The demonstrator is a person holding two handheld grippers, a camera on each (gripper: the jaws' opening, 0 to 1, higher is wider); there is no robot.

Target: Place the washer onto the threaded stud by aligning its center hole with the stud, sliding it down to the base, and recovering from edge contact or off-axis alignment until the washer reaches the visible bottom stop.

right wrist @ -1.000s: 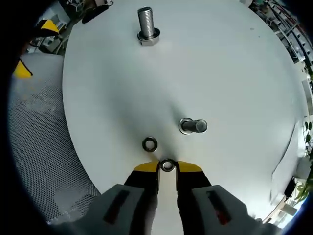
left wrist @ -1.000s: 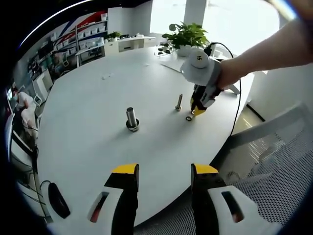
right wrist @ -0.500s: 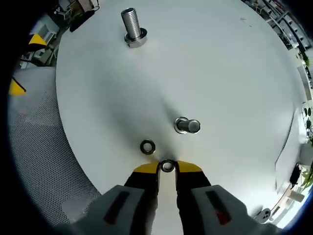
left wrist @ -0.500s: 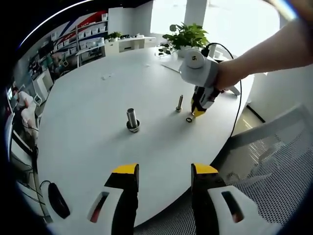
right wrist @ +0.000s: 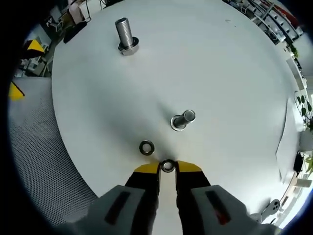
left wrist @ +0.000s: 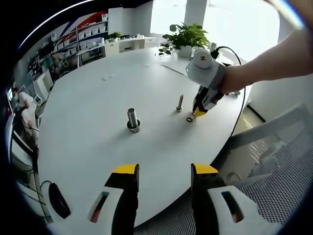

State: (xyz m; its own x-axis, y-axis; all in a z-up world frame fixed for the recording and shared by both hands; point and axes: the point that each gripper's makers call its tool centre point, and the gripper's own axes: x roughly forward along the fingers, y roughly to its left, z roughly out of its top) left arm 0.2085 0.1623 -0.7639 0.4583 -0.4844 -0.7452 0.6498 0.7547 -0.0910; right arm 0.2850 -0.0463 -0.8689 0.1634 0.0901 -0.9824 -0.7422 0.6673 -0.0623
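In the right gripper view my right gripper (right wrist: 167, 167) is shut on a small steel washer (right wrist: 167, 166), held between its yellow tips just above the white table (right wrist: 234, 73). A second washer (right wrist: 146, 147) lies flat on the table just ahead and to the left. A thin threaded stud (right wrist: 181, 120) stands a little beyond. A thicker threaded stud with a nut base (right wrist: 125, 36) stands far off. In the left gripper view my left gripper (left wrist: 162, 170) hangs open over the table's near edge; there the right gripper (left wrist: 198, 112) hovers by the thin stud (left wrist: 180, 103) and the loose washer (left wrist: 189, 119).
The round white table (left wrist: 83, 103) carries a black mouse-like object (left wrist: 58, 206) at its near left edge. A mesh chair (left wrist: 274, 166) stands at the right. A potted plant (left wrist: 187, 36) and shelves stand at the far side. A person's arm (left wrist: 269, 58) holds the right gripper.
The right gripper has tilted and lifted slightly with the washer still held; the thin stud now looks more end-on in its view. The left gripper has stayed put.
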